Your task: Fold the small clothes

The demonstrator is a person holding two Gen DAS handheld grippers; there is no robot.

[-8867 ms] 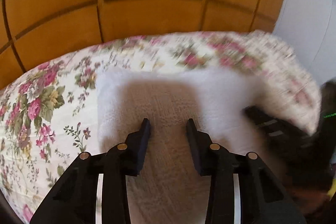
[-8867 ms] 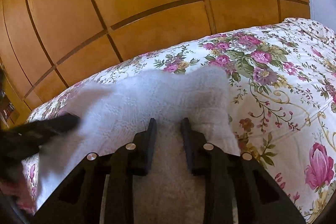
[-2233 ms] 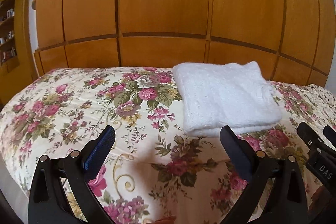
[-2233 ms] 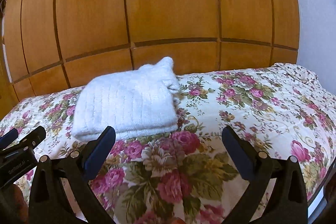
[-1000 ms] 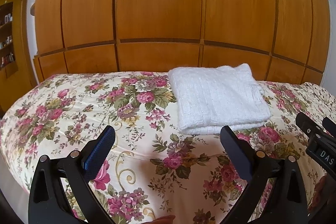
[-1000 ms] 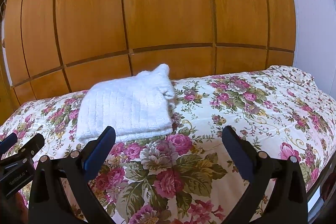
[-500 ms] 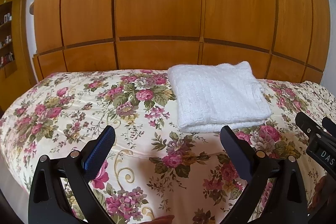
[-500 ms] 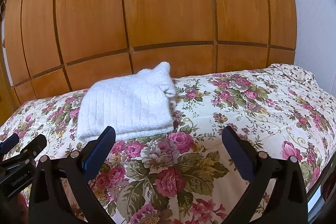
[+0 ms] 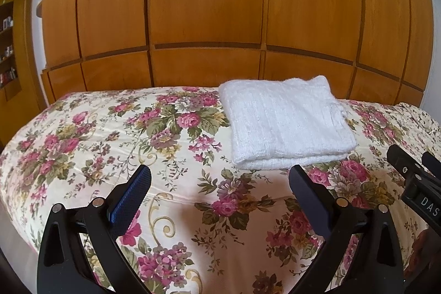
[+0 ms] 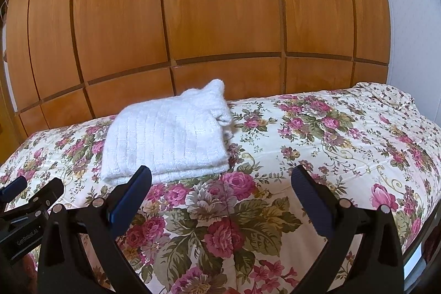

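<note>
Left claw (image 9: 220, 179) is spread wide, gripping nothing, hanging back off the bed (image 9: 82, 145) so nothing gets nudged. White knit garment (image 9: 286, 123) sits folded near the wardrobe (image 9: 204, 7). Right claw (image 10: 222, 179) is released too, empty; looks done to me.

Floral bedspread (image 9: 171, 153), wooden wardrobe (image 9: 206, 18) (panelled), shelves (image 9: 7, 51)

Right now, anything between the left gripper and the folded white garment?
Nothing but bare floral bedspread between left gripper and folded white garment, seen in the left wrist view.
</note>
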